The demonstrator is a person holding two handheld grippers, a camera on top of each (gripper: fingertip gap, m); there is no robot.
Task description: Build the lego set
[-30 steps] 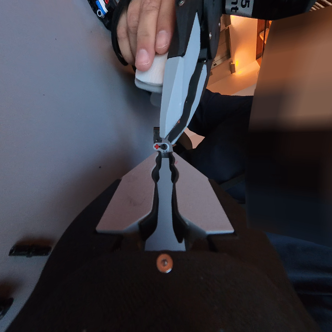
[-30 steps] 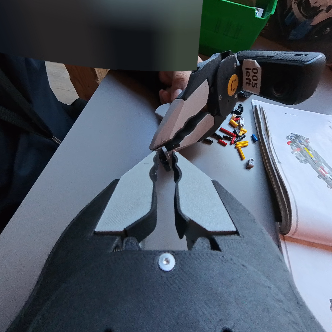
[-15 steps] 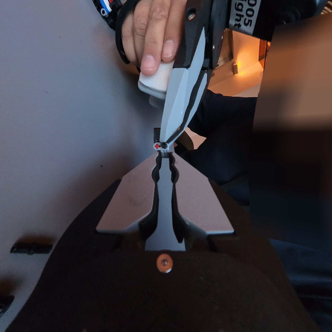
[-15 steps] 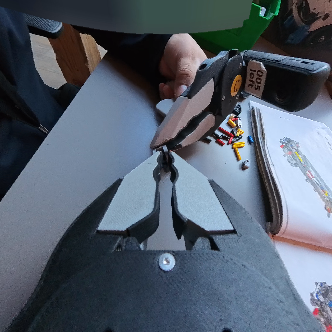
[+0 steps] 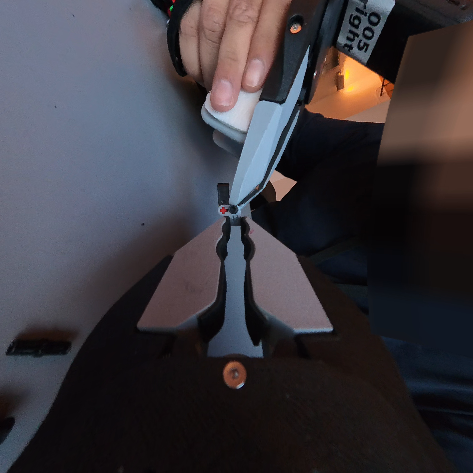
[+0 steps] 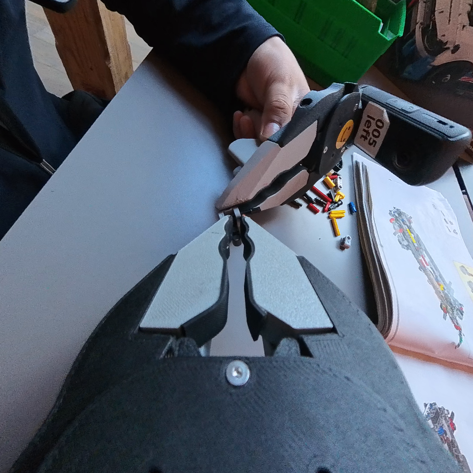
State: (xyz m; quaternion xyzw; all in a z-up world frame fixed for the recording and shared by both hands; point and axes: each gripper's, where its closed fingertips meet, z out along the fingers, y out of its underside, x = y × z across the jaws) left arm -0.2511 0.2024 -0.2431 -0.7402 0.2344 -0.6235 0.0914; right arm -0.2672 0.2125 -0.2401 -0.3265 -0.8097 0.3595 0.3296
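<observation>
right gripper (image 6: pixel 235 225) closed since earlier, clamps black pin (image 6: pixel 236 236) | left gripper (image 5: pixel 234 221) clamps grey connector (image 5: pixel 229 210)

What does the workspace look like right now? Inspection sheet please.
Surface: grey matte tabletop, mostly bare on its near side.
Job's things: small light-grey plastic connector piece with a red cross; small black plastic pin piece joined to it.
Clutter: loose pile of small red, yellow and black plastic pins; open printed instruction booklet; green plastic bin.
Grippers: left claw closed on the grey connector; right claw closed on the black pin piece; tips meet.
Cables: nothing seen.
Surroundings: wooden post; a person's dark sleeve.
</observation>
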